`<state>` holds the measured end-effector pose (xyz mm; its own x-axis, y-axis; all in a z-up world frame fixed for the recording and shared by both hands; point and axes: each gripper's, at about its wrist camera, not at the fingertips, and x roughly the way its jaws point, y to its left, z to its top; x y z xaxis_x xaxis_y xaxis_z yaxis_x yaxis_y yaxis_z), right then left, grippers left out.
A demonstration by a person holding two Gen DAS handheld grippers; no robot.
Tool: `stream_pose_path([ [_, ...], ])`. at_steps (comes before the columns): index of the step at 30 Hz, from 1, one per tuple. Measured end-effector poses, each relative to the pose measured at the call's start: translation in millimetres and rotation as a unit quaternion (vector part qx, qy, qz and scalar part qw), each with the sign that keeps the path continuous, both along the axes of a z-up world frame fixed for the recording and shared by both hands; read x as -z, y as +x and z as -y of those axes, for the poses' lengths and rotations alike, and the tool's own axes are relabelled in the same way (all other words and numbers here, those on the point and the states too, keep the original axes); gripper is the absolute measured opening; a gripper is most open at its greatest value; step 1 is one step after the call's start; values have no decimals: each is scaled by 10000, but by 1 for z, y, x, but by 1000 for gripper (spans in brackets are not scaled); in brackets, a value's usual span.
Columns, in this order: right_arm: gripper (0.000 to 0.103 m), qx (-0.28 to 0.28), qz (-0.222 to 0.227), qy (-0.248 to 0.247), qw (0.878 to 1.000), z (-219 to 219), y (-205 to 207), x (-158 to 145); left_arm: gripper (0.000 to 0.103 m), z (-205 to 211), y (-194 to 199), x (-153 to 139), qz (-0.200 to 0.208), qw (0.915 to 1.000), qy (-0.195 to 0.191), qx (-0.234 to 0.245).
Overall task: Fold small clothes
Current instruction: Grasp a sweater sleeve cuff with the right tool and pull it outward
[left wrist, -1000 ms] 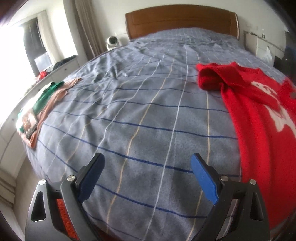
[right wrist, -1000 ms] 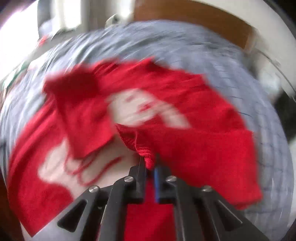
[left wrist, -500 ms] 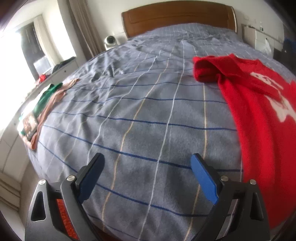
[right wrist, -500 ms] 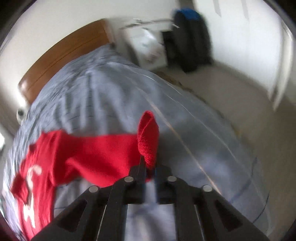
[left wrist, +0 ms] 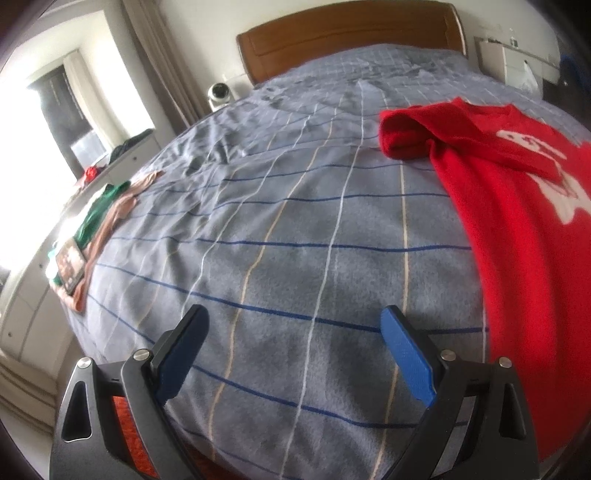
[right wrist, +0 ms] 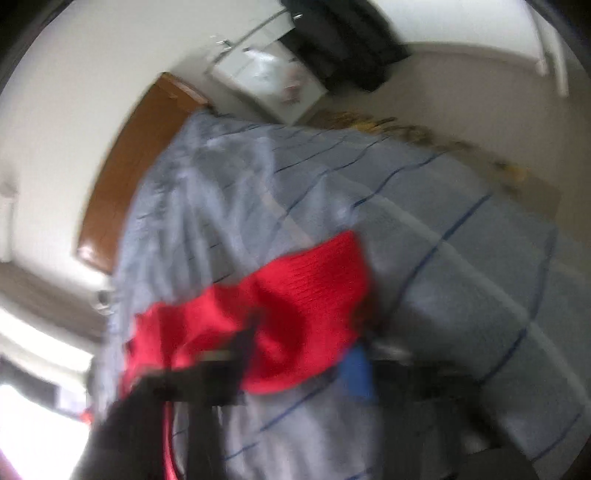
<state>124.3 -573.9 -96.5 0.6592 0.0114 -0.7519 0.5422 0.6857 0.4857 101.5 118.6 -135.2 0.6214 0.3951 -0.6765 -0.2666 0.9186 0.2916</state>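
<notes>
A red sweater (left wrist: 517, 206) with a white print lies spread on the right side of the grey striped bed (left wrist: 295, 221), one sleeve folded over at its far end. My left gripper (left wrist: 291, 339) is open and empty, low over the bed's near edge, left of the sweater. The right wrist view is badly blurred. There my right gripper (right wrist: 303, 350) has its jaws apart, with the sweater's red sleeve (right wrist: 295, 314) lying between and beyond them on the bed.
A green and tan pile of clothes (left wrist: 99, 218) with a tablet (left wrist: 70, 264) lies at the bed's left edge. A wooden headboard (left wrist: 351, 33) stands at the far end. A white nightstand (right wrist: 266, 85) and a dark bag (right wrist: 347, 40) stand by the wall.
My right gripper pulled the red sleeve out to the right and has opened on it. The left gripper stayed open and barely moved.
</notes>
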Motion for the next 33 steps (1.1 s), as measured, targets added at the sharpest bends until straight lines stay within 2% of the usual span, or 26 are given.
stream_pose_path([
  [3, 3, 223, -256, -779, 9964, 4, -12, -13, 95, -2, 1, 0, -3, 10000, -20, 11],
  [4, 3, 240, -349, -881, 9952, 7, -14, -12, 95, -1, 0, 0, -9, 10000, -25, 5],
  [7, 3, 125, -505, -826, 9952, 12, -16, 0, 95, -1, 1, 1, -33, 10000, -33, -5],
  [13, 4, 94, -257, -542, 9982, 22, -21, 2, 95, -2, 0, 0, -47, 10000, -39, -4],
  [14, 4, 79, -277, -607, 9977, 22, -23, -1, 95, -2, 1, 1, -51, 10000, -43, -10],
  [16, 12, 101, -291, -832, 9961, 17, -27, -11, 95, -1, 2, 2, -60, 10000, -10, -11],
  [19, 14, 295, -135, -1375, 9900, 9, -36, -33, 95, 1, 2, 3, -56, 10000, 74, -2],
  [21, 14, 62, 130, -1308, 9913, 3, -37, -41, 96, 3, 3, 3, -51, 9999, 142, -7],
  [23, 14, -372, 288, -940, 9945, -2, -30, -36, 96, 4, 3, 3, -51, 9999, 149, -3],
  [25, 16, -586, -6, -540, 9968, -1, -21, -15, 96, 4, 3, 2, -83, 9998, 155, 15],
  [26, 16, -522, -313, -479, 9970, 1, -20, -2, 96, 4, 2, -1, -134, 9998, 165, 66],
  [27, 10, -390, -410, -348, 9978, 4, -24, 7, 96, 6, 0, -5, -160, 9996, 169, 156],
  [29, 9, -65, -190, -213, 9996, 5, -38, 4, 97, 10, -5, -26, 26, 9985, 149, 523],
  [32, 24, -104, -2, -808, 9967, -23, -53, -25, 102, 28, 0, -63, 448, 9899, 270, 1317],
  [33, 38, -294, 136, -927, 9952, -37, -58, -33, 103, 39, 7, -74, 559, 9833, 360, 1696],
])
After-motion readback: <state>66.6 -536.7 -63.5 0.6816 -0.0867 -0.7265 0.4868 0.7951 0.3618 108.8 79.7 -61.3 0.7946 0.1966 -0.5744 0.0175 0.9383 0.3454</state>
